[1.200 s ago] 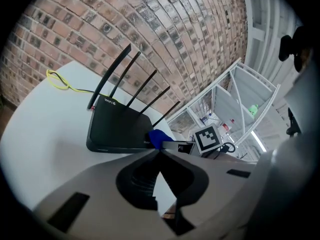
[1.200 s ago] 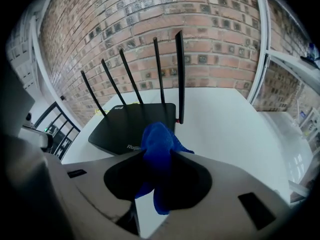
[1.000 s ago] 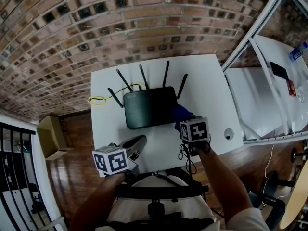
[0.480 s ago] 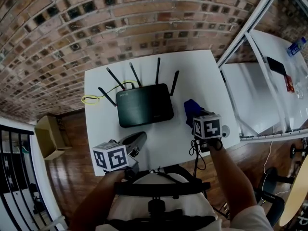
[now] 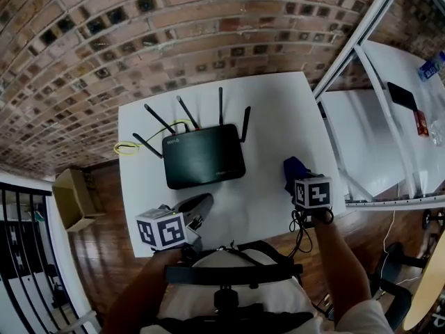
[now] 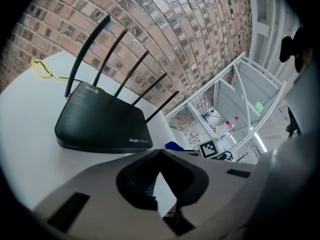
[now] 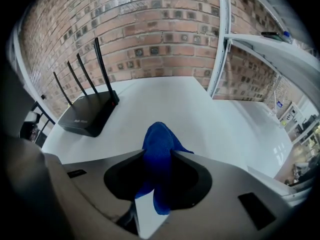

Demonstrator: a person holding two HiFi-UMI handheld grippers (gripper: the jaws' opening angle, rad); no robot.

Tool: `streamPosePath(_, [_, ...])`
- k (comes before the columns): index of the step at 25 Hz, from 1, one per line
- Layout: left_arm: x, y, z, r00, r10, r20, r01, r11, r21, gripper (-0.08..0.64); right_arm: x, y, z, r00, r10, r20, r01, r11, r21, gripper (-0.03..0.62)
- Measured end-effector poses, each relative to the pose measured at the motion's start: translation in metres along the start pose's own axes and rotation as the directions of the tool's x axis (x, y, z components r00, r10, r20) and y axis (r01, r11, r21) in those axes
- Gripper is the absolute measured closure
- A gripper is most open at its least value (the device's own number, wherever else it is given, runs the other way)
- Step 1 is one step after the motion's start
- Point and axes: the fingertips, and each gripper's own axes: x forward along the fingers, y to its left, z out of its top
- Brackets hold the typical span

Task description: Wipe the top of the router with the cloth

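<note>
The black router lies flat on the white table with several antennas raised at its back; it also shows in the left gripper view and the right gripper view. My right gripper is shut on a bunched blue cloth, which it holds over the table's right front part, well apart from the router. The cloth sticks up between the pinching jaws of the right gripper. My left gripper hovers in front of the router, jaws shut on nothing.
A yellow cable loops off the router's left rear. A brick wall stands behind the table. A white metal frame and a second white table stand to the right. A cardboard box sits on the wooden floor at left.
My right gripper has carried the blue cloth rightward, away from the router's right front corner towards the table's right edge. The left gripper has shifted only a little.
</note>
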Motion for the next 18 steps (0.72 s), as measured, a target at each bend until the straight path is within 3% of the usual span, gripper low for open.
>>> streamPosePath(18, [0.036, -0.012, 0.004, 0.999, 0.029, -0.015, -0.029, 1.0, -0.007, 0.537, 0.022, -0.015, -0.014, 0.995, 0.078, -0.066, -0.078, 0.997, 0.01, 0.428])
